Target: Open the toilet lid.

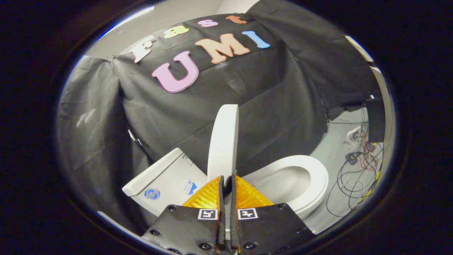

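The gripper (227, 180) has its fingers drawn narrow, both pressing the near edge of the white plastic toilet lid (223, 141). The lid stands upright, between the white cistern (166, 179) with stickers and the white oval seat (311, 180) over the bowl. Tangled cables (354, 177) lie on the grey floor (336, 148) beyond the seat.

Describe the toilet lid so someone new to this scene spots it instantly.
Find the white toilet in front of the black cloth wall. Between its tank and open seat, the lid stands raised, seen edge-on: a tall, thin white oval, its lower edge pinched in the gripper.
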Action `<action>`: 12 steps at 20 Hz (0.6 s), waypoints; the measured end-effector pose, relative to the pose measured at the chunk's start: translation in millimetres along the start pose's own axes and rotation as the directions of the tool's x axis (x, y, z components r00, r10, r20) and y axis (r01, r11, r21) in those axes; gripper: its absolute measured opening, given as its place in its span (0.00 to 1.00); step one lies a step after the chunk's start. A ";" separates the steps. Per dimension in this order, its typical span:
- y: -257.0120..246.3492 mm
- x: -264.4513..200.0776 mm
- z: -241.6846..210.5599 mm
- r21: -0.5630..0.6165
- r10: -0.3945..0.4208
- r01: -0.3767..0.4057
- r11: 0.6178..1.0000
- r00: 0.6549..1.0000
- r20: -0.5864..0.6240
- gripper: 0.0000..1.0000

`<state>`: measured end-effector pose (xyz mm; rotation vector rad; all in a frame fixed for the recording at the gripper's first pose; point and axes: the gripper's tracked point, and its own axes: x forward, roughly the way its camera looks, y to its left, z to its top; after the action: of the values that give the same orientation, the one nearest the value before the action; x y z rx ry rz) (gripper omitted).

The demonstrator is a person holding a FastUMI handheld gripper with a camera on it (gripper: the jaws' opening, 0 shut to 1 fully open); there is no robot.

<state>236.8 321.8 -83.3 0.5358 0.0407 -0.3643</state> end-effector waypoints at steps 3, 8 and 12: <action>26.2 1.9 1.9 -0.045 0.051 -0.051 0.998 0.999 -0.001 0.06; 74.2 8.8 -2.7 -0.142 0.143 -0.146 0.979 0.989 -0.032 0.06; 102.7 14.7 -9.2 -0.182 0.200 -0.207 0.961 0.978 -0.056 0.06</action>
<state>287.0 403.5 -42.6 0.3567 0.0548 -0.1468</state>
